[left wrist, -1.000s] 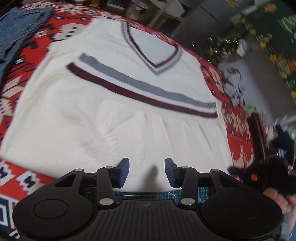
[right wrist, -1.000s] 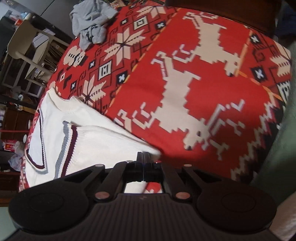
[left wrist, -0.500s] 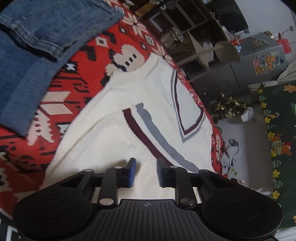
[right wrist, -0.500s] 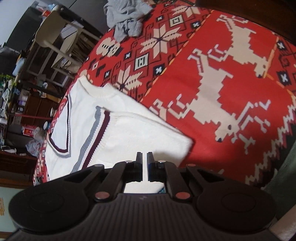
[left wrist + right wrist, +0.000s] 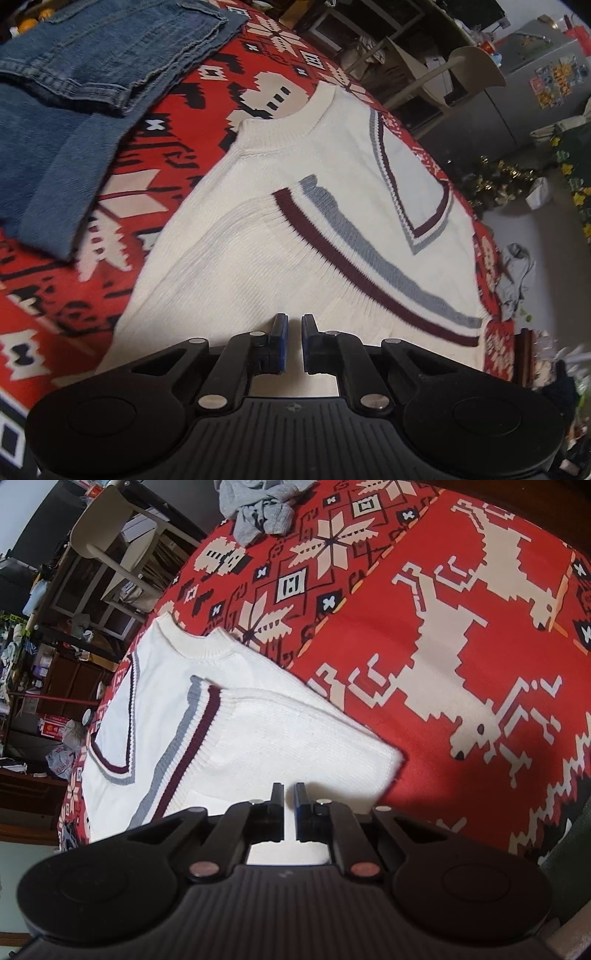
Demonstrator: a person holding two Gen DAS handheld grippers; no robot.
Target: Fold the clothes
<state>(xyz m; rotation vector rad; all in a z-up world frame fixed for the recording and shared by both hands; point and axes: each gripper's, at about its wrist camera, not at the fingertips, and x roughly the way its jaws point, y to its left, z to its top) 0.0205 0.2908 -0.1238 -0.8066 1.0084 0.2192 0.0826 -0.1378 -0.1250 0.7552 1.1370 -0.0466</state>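
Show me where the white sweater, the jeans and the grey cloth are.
Sweater (image 5: 295, 177), left wrist view, chest above the stripes.
Jeans (image 5: 92, 51), left wrist view, upper folded layer.
Grey cloth (image 5: 262, 502), right wrist view, middle of the crumpled heap.

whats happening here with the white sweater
A person is folding a white sweater vest on a red patterned blanket, holding tongs in each hand. The bottom part is already folded up over the chest. The left tongs and right tongs hover at the near folded edge, nearly closed, with a narrow gap showing. Folded jeans lie beside it.
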